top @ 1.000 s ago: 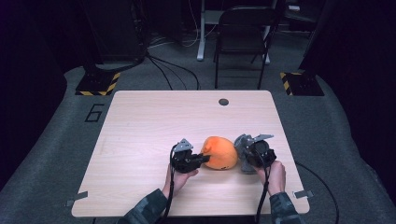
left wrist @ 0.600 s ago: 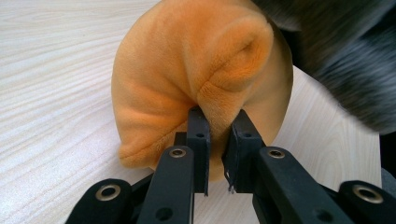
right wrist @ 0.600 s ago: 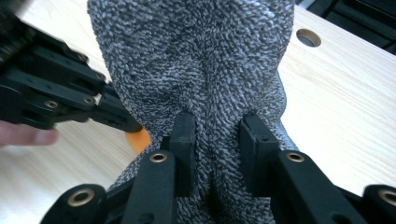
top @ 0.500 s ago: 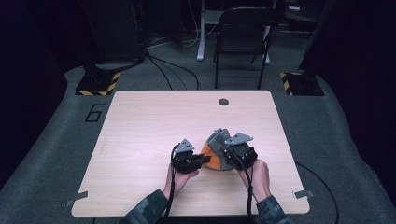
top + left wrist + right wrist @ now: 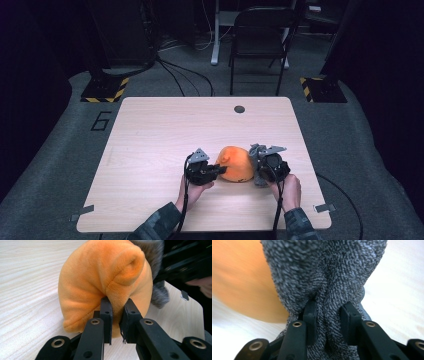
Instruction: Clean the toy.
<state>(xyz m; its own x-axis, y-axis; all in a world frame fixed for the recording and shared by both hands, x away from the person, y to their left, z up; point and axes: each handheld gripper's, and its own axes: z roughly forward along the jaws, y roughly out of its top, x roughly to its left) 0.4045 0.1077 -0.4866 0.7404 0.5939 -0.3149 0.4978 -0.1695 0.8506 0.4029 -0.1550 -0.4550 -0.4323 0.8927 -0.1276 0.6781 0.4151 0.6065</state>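
An orange plush toy (image 5: pixel 235 164) lies on the wooden table (image 5: pixel 165 130), near its front right. My left gripper (image 5: pixel 216 170) comes at it from the left and is shut on a fold of the orange plush (image 5: pixel 100 277); its jaws (image 5: pixel 117 307) pinch the fabric tightly. My right gripper (image 5: pixel 260 167) sits at the toy's right side, shut on a grey fuzzy cloth (image 5: pixel 256 152). In the right gripper view the grey cloth (image 5: pixel 329 272) bunches between the jaws of that gripper (image 5: pixel 329 308), with the orange plush (image 5: pixel 239 282) blurred behind it at the left.
A small dark round hole (image 5: pixel 239 109) marks the table's far side. A folding chair (image 5: pixel 260 45) stands beyond the table, with cables on the floor. The table's right edge is close to my right hand (image 5: pixel 287 190).
The right gripper swung left over the plush with the grey cloth half a second ago, then came back to the toy's right side. The left gripper has stayed put.
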